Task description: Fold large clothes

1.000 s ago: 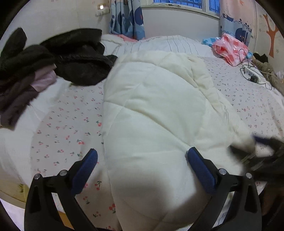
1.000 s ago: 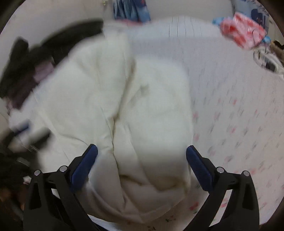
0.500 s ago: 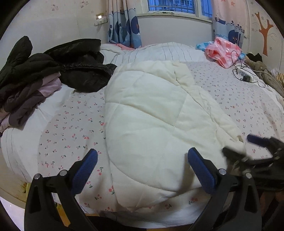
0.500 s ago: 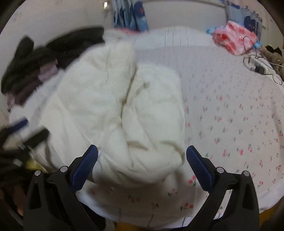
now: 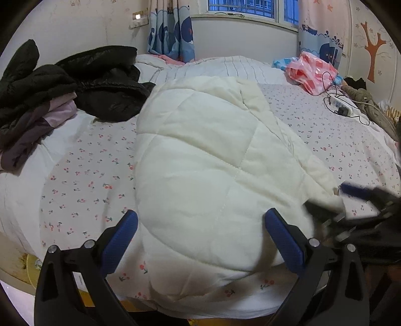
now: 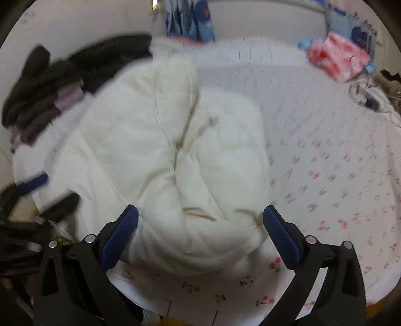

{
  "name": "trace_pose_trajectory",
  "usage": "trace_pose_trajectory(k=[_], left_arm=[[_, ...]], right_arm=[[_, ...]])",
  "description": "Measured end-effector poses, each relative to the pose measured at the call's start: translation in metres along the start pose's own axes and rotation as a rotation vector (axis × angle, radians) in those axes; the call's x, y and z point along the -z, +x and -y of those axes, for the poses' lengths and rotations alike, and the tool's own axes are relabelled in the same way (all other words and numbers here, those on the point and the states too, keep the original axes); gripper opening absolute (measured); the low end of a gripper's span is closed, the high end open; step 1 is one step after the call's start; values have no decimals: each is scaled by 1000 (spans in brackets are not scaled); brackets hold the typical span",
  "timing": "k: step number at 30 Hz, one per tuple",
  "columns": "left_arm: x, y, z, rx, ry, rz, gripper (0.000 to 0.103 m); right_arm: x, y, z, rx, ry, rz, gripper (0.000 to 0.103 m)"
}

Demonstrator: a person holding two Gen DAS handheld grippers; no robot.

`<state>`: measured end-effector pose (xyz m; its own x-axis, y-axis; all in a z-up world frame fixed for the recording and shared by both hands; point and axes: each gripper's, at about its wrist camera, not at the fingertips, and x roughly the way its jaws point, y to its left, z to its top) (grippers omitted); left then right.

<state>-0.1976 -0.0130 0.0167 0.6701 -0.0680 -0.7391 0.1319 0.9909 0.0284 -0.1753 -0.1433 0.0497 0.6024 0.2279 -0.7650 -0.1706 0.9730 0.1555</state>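
1. Left wrist view first: my left gripper is spread wide with nothing between its blue pads, hanging over the near end of the cream quilted coat.
2. That coat is my landmark. It lies on the cherry-print bedsheet, its long axis running from the near bed edge away toward the window, with the far end narrowing to a collar-like flap.
3. Left of the coat's far end sits the pile of dark clothes; well off to the right of the coat are the pink plastic bag and a power strip with its cords.
4. My right gripper is also wide open and holding nothing; it hovers over the coat's near right part (this view is blurred, so seams are hard to read).
5. In the left view, the right gripper shows at the coat's near right corner, just beside the fabric; I cannot tell if it touches.
6. I judge the next fold goes along that long axis, near hem toward the collar. Both tools are at the near end, the left one more centred over the hem, the right one nearer the right corner.
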Motion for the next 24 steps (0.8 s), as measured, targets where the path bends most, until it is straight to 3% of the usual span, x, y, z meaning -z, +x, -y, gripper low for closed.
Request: trace_pose_trajectory(k=[1,15,24], left_arm=[[0,3,1,3,2,-7,98],[-1,15,0,19,5,-7,98],[2,-7,1,15,-1,39,98]], right_arm=[[2,11,4,-18,18,-43,96],[2,6,11,-46,29,-43,96],[8,-20,6,-31,9,13,96]])
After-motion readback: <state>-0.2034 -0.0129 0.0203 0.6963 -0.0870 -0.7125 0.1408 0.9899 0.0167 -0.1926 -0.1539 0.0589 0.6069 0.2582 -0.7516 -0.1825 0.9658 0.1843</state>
